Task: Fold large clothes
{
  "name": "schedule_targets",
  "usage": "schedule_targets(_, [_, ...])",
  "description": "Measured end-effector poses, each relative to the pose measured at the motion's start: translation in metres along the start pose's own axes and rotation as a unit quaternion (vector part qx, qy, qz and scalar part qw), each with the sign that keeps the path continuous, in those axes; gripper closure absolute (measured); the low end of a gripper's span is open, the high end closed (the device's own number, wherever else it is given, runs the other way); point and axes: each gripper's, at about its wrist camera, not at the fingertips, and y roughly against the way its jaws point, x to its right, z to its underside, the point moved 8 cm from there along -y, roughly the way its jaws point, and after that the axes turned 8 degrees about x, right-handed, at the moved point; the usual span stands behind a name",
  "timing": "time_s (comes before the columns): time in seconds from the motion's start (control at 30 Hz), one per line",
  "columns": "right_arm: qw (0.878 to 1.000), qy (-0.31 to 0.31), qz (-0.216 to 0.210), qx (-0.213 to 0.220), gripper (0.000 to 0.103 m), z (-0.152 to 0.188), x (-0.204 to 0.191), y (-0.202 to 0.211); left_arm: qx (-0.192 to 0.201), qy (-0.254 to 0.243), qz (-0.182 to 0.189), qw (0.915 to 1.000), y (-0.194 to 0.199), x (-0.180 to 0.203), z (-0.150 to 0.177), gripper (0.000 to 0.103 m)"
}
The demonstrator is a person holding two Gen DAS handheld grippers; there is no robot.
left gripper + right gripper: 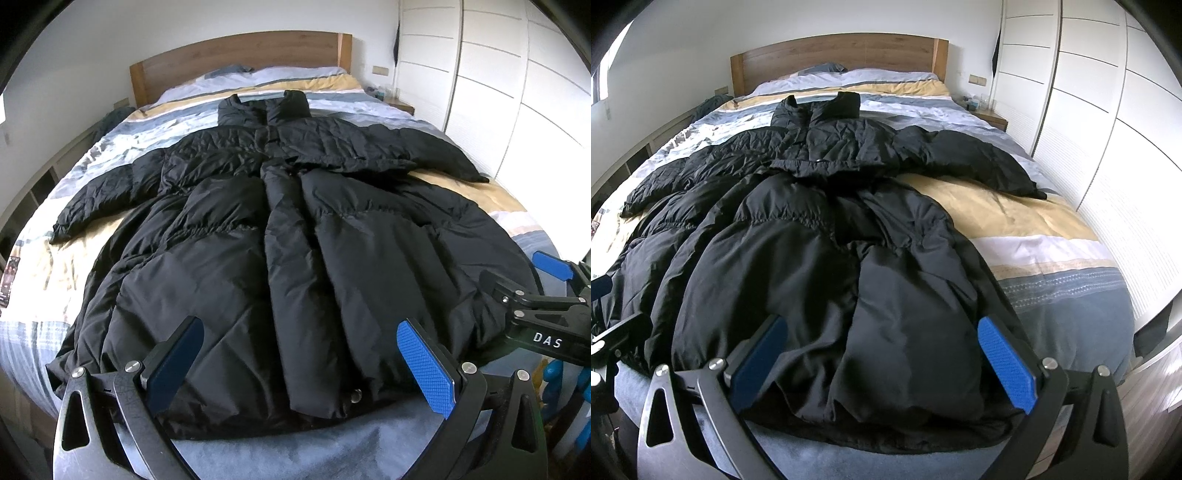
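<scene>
A long black puffer coat (280,229) lies spread front-up on the bed, collar toward the headboard, both sleeves stretched out to the sides, hem at the near edge. It also shows in the right wrist view (820,258). My left gripper (301,356) is open, hovering just above the hem near the coat's centre snap. My right gripper (882,356) is open over the coat's right hem corner, holding nothing. The right gripper also shows at the right edge of the left wrist view (550,295).
The bed (1052,258) has a striped blue, white and yellow cover and a wooden headboard (240,59). A white wardrobe (1108,110) stands close along the right side. A nightstand (991,116) sits by the headboard. Shelving (33,192) runs along the left.
</scene>
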Motion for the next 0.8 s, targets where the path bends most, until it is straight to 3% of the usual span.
schedule_targets(0.27, [1.000, 0.003, 0.002, 0.009, 0.000, -0.007, 0.002, 0.008, -0.014, 0.010, -0.005, 0.9998, -0.002, -0.007, 0.002, 0.000])
schedule_targets(0.8, [1.000, -0.002, 0.019, 0.009, 0.000, -0.028, 0.011, 0.017, 0.035, 0.014, -0.014, 0.9992, 0.018, -0.032, -0.024, 0.001])
